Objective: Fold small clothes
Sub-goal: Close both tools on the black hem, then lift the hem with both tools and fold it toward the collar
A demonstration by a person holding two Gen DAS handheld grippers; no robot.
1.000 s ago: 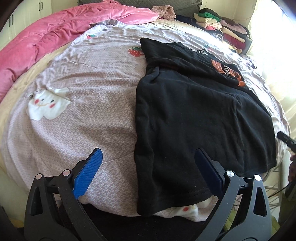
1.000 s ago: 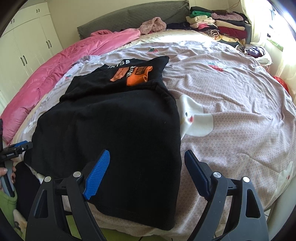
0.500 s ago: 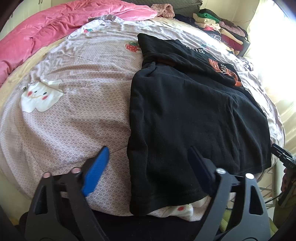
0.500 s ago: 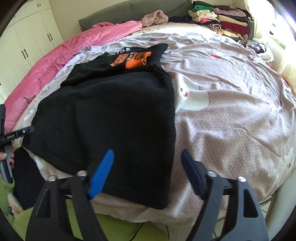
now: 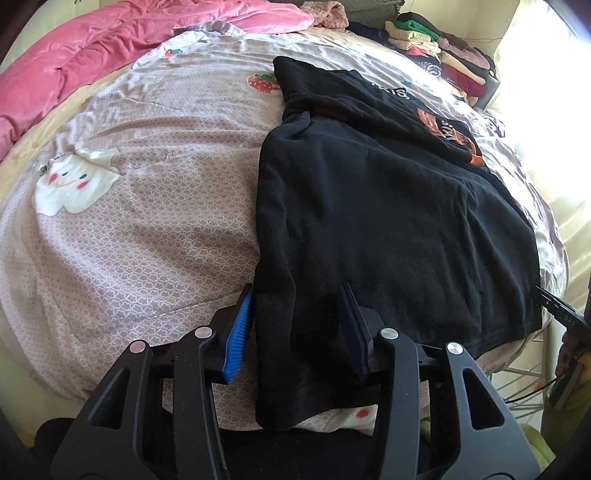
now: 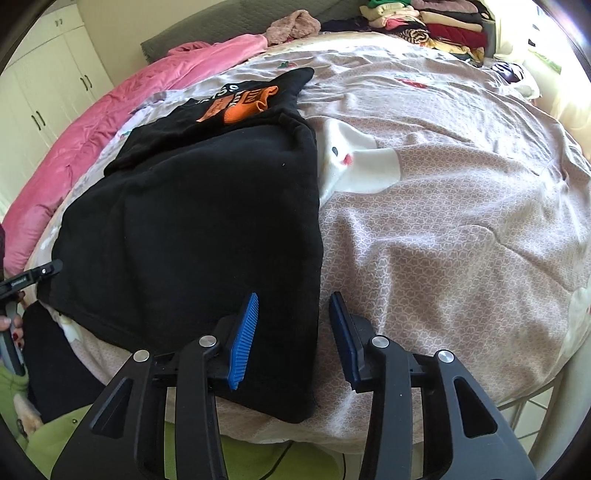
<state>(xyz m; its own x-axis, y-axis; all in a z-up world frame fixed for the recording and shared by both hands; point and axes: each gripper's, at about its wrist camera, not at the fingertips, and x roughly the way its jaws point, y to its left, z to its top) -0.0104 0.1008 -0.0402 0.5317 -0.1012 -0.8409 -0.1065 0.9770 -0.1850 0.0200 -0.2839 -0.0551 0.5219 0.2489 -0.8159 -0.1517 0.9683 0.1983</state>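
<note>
A black T-shirt (image 5: 388,206) with an orange print lies flat on the bed, its hem at the near edge; it also shows in the right wrist view (image 6: 192,221). My left gripper (image 5: 297,299) is open, its fingers straddling the shirt's near left hem corner. My right gripper (image 6: 293,306) is open, its fingers straddling the shirt's near right edge. The other gripper's tip shows at the far side of each view (image 5: 554,306) (image 6: 33,275).
The bed has a mauve patterned sheet (image 5: 129,240) with white cartoon patches (image 6: 358,162). A pink duvet (image 5: 92,48) lies at the back left. Stacks of folded clothes (image 6: 424,26) sit at the head end. White wardrobe doors (image 6: 48,96) stand left.
Both grippers have moved forward and down to the shirt's near hem corners, and their jaws have narrowed around the fabric edges.
</note>
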